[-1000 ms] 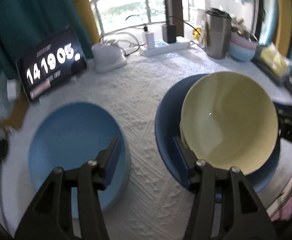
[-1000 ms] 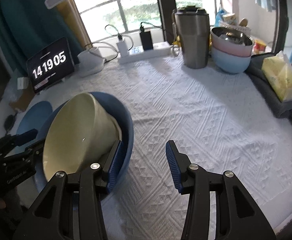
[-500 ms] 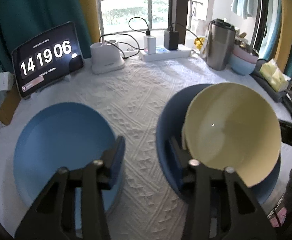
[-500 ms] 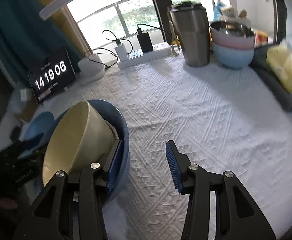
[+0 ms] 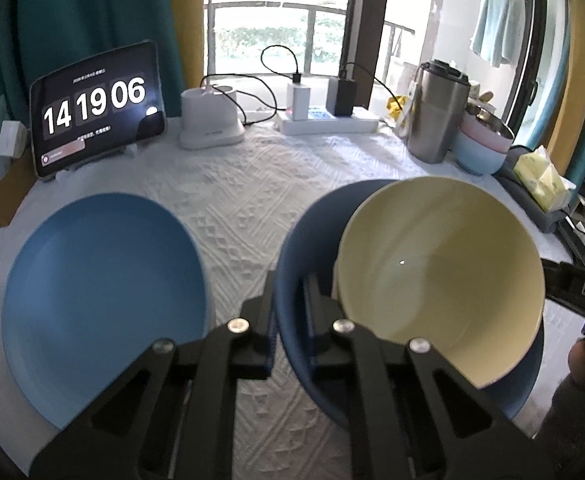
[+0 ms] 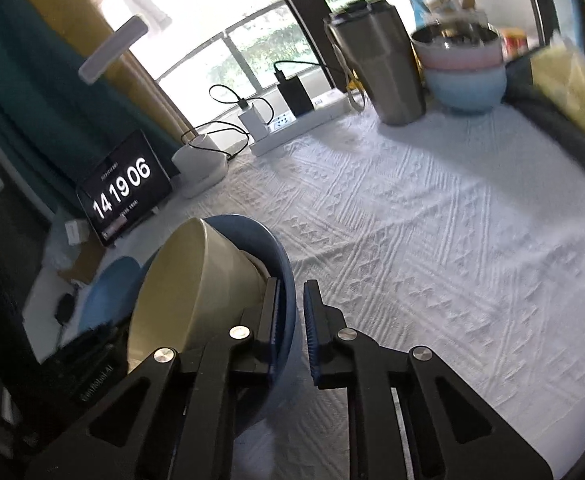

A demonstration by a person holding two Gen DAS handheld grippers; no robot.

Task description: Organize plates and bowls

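Note:
A dark blue plate (image 5: 304, 232) carries a tilted cream bowl (image 5: 440, 272). My left gripper (image 5: 290, 300) is shut on the plate's left rim. My right gripper (image 6: 292, 312) is shut on the same dark blue plate's (image 6: 280, 256) right rim, with the cream bowl (image 6: 196, 280) leaning just left of its fingers. A light blue plate (image 5: 100, 296) lies flat on the white tablecloth to the left; in the right wrist view it (image 6: 104, 296) shows partly behind the bowl.
At the table's back stand a tablet clock (image 5: 96, 108), a white charger base (image 5: 210, 124), a power strip (image 5: 324, 120), a steel tumbler (image 5: 436, 116) and stacked pink and blue bowls (image 5: 482, 144). A yellow tissue pack (image 5: 544, 176) lies at the right edge.
Both grippers have closed from open onto the dark blue plate's rim, left on the left side and right on the right side. The right wrist view has tilted and lifted.

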